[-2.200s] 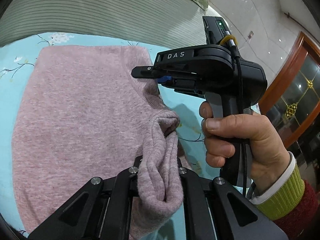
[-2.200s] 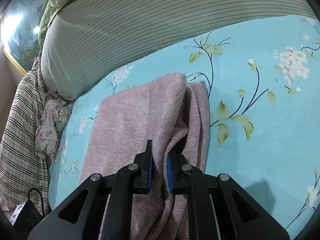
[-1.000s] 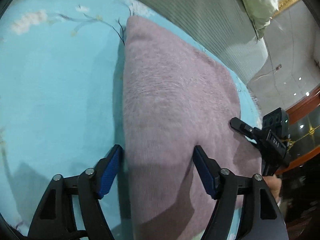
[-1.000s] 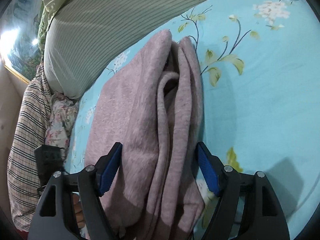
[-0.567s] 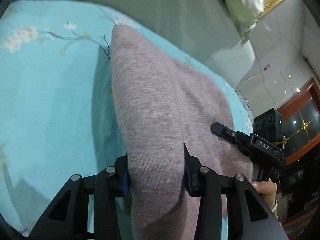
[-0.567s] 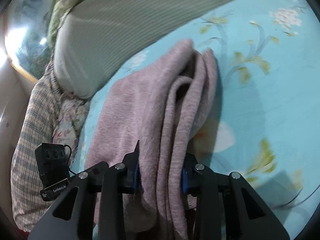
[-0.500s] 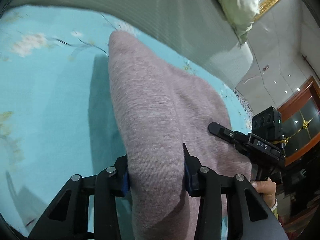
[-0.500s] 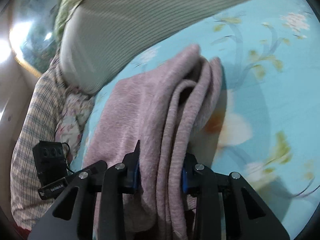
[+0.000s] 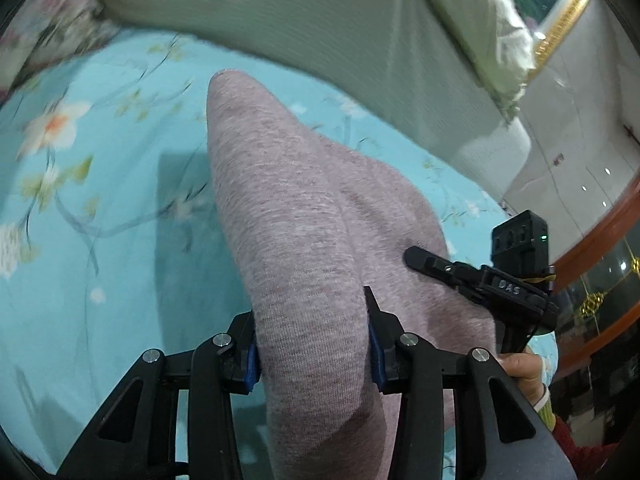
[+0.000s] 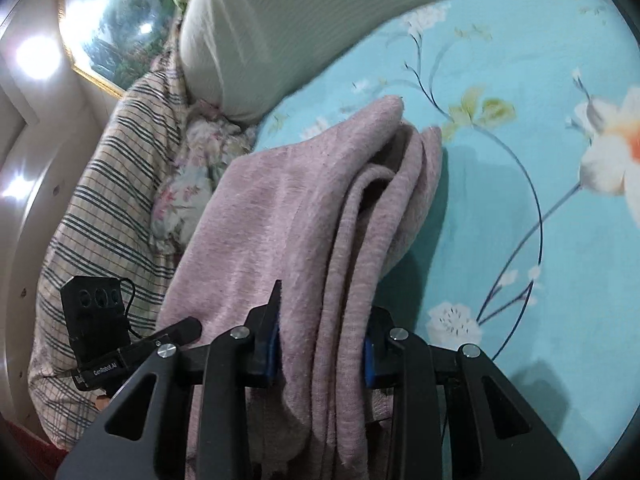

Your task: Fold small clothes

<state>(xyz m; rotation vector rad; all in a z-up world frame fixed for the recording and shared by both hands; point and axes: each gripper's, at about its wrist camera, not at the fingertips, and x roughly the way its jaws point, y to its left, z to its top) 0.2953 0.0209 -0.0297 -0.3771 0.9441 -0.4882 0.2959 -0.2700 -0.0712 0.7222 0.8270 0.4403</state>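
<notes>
A folded pink knit garment [image 9: 296, 216] is held up over the turquoise floral bedsheet [image 9: 100, 240]. My left gripper [image 9: 314, 344] is shut on its thick rounded fold at one end. My right gripper [image 10: 320, 340] is shut on the stacked layered edges of the garment [image 10: 296, 216] at the other end. The right gripper also shows in the left wrist view [image 9: 424, 260], beside the garment's right side. The left gripper's body shows in the right wrist view [image 10: 176, 332] at lower left. The garment's far end hangs free above the sheet.
A grey-green striped bolster [image 9: 320, 28] runs along the back of the bed. A checked blanket [image 10: 100, 208] and a floral cloth [image 10: 188, 192] lie at the left in the right wrist view. A wooden door frame [image 9: 592, 240] stands at the right.
Both grippers let go of their earlier pinch, opened wide, then closed on the folded garment's two ends. The garment has since been lifted and carried across the sheet.
</notes>
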